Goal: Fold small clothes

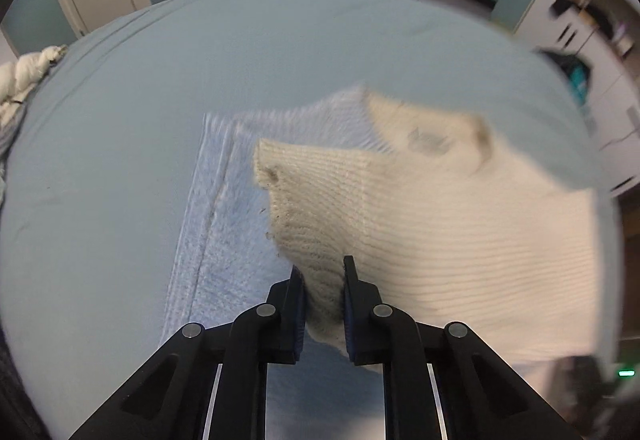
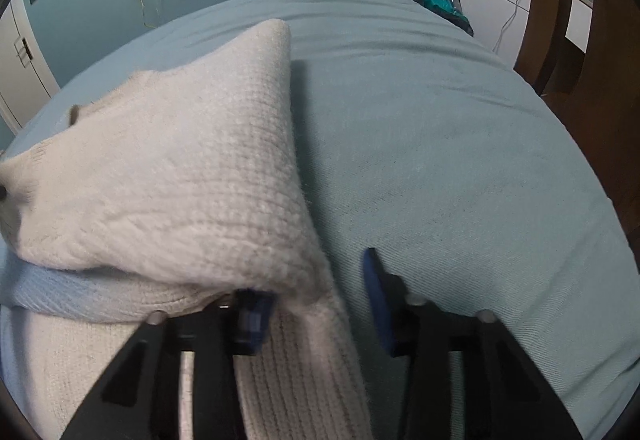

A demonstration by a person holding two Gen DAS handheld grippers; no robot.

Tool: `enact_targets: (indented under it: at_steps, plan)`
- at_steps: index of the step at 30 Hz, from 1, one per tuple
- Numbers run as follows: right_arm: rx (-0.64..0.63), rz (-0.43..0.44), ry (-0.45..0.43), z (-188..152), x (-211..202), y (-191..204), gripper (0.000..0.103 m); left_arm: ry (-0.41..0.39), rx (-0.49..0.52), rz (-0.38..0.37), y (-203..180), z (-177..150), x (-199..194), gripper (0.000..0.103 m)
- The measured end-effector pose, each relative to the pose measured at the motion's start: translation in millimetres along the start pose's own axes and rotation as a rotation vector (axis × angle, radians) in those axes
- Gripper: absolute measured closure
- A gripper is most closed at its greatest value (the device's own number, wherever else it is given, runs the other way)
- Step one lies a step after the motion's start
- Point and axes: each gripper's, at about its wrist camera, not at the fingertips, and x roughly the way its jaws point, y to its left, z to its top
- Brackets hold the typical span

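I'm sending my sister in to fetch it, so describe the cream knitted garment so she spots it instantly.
On the wide pale blue-green bed, a cream ribbed knitted garment lies over a light blue textured towel. It is the only cream knit there, pinched by the left gripper.

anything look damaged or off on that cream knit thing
Yes. The cream ribbed knit garment has a frayed, ragged edge with a small dark hole or stain near its raised left corner, above the left tool, which pinches it. A brownish smudge also marks the upper edge, though it is blurred.
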Motion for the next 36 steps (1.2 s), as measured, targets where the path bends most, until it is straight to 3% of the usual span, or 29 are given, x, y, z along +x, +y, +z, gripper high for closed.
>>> enact_targets:
  at_steps: [8, 12, 16, 18, 19, 20, 22, 23, 25, 26, 27, 28, 30, 32, 34, 36]
  plan:
    - [0.004, -0.001, -0.002, 9, 13, 4, 0.07, -0.082, -0.023, -0.158, 21, 21, -118, 0.09]
    - [0.02, 0.033, 0.004, 10, 21, -2, 0.069, -0.115, -0.055, -0.226, 48, 25, -147, 0.09]
    - [0.056, 0.057, 0.001, 15, 21, -9, 0.065, -0.049, -0.096, -0.139, 79, 14, -107, 0.09]
    - [0.045, 0.029, 0.014, 18, 24, -7, 0.057, 0.016, -0.127, -0.065, 97, 3, -55, 0.09]
    - [0.035, 0.011, 0.026, 17, 27, -6, 0.047, 0.038, -0.145, -0.051, 106, -3, -34, 0.09]
    - [0.029, -0.008, 0.06, 17, 33, -5, 0.036, 0.066, -0.162, -0.077, 113, -8, -14, 0.089]
    - [0.041, -0.009, 0.091, 17, 35, -9, 0.03, 0.115, -0.212, -0.153, 125, -26, 10, 0.087]
    - [0.052, -0.004, 0.147, 19, 35, -12, 0.029, 0.149, -0.251, -0.165, 132, -35, 17, 0.085]
    - [0.07, 0.043, 0.246, 20, 31, -16, 0.029, 0.188, -0.334, -0.203, 148, -52, 20, 0.072]
    - [0.084, 0.088, 0.272, 19, 26, -19, 0.029, 0.172, -0.355, -0.23, 155, -60, 11, 0.053]
    - [0.102, 0.135, 0.275, 18, 16, -24, 0.029, 0.14, -0.361, -0.234, 159, -63, 2, 0.024]
    - [0.11, 0.151, 0.268, 18, 9, -28, 0.029, 0.102, -0.358, -0.217, 165, -66, -8, 0.004]
    - [0.14, 0.187, 0.205, 23, -9, -41, 0.029, -0.019, -0.304, -0.138, 165, -65, -40, 0.0]
    - [0.196, 0.216, 0.149, 29, -16, -54, 0.029, -0.079, -0.196, -0.071, 158, -62, -60, 0.0]
    - [0.279, 0.239, 0.104, 38, -12, -67, 0.029, -0.088, -0.117, -0.004, 145, -58, -61, 0.0]
    - [0.328, 0.238, 0.123, 40, 3, -65, 0.029, -0.076, -0.029, 0.048, 123, -58, -50, 0.0]
